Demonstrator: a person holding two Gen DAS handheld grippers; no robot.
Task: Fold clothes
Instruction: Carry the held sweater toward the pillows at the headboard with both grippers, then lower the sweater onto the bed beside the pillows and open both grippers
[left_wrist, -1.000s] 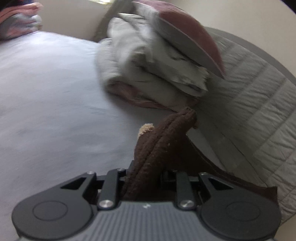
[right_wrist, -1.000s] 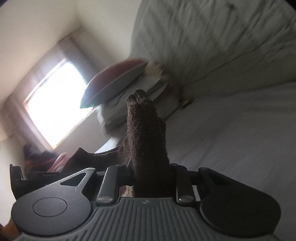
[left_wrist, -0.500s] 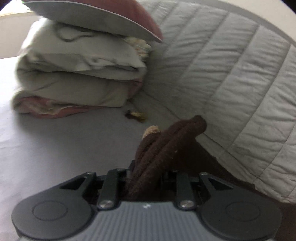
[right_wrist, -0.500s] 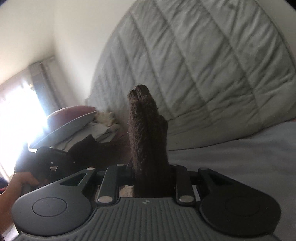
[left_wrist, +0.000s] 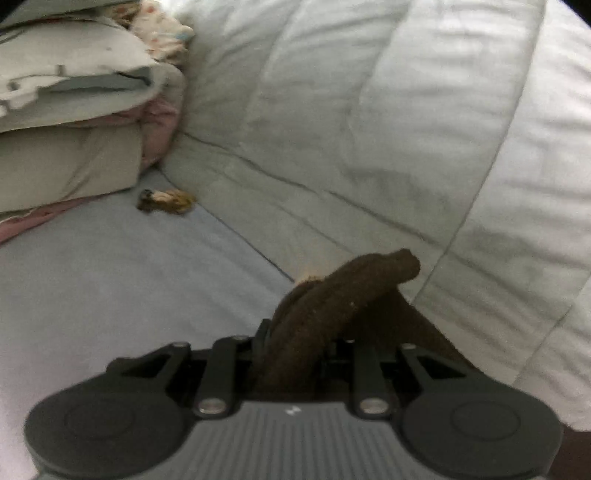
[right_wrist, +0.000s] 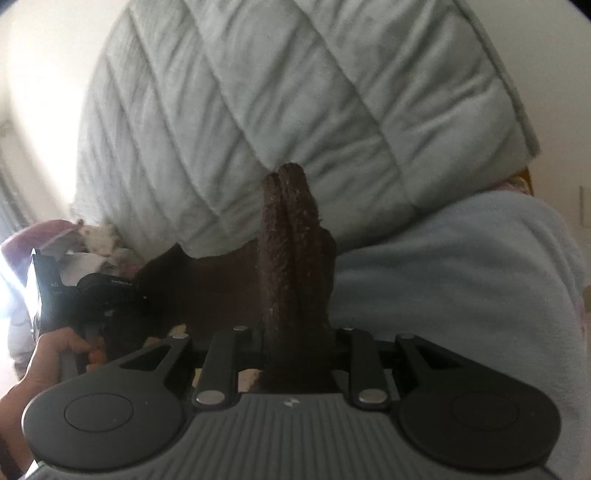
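A dark brown fleecy garment (left_wrist: 332, 306) is bunched between the jaws of my left gripper (left_wrist: 295, 354), which is shut on it above the bed. The same brown garment (right_wrist: 291, 258) stands up in a thick fold from my right gripper (right_wrist: 295, 354), also shut on it. In the right wrist view the cloth stretches leftward (right_wrist: 207, 280) to the other gripper (right_wrist: 74, 299), held by a person's hand (right_wrist: 48, 354). A tan lining shows under the fold. The fingertips of both grippers are hidden by cloth.
A pale grey quilted duvet (left_wrist: 369, 129) is heaped at the back of the bed (left_wrist: 110, 277), also filling the right wrist view as a quilted duvet (right_wrist: 277, 92). Folded bedding and pillows (left_wrist: 74, 110) are stacked at the left. A small brownish scrap (left_wrist: 166, 201) lies on the sheet.
Both grippers have swung with the garment from the window and pillow stack toward the quilted duvet, which now looms closer. Both grips on the cloth are unchanged.
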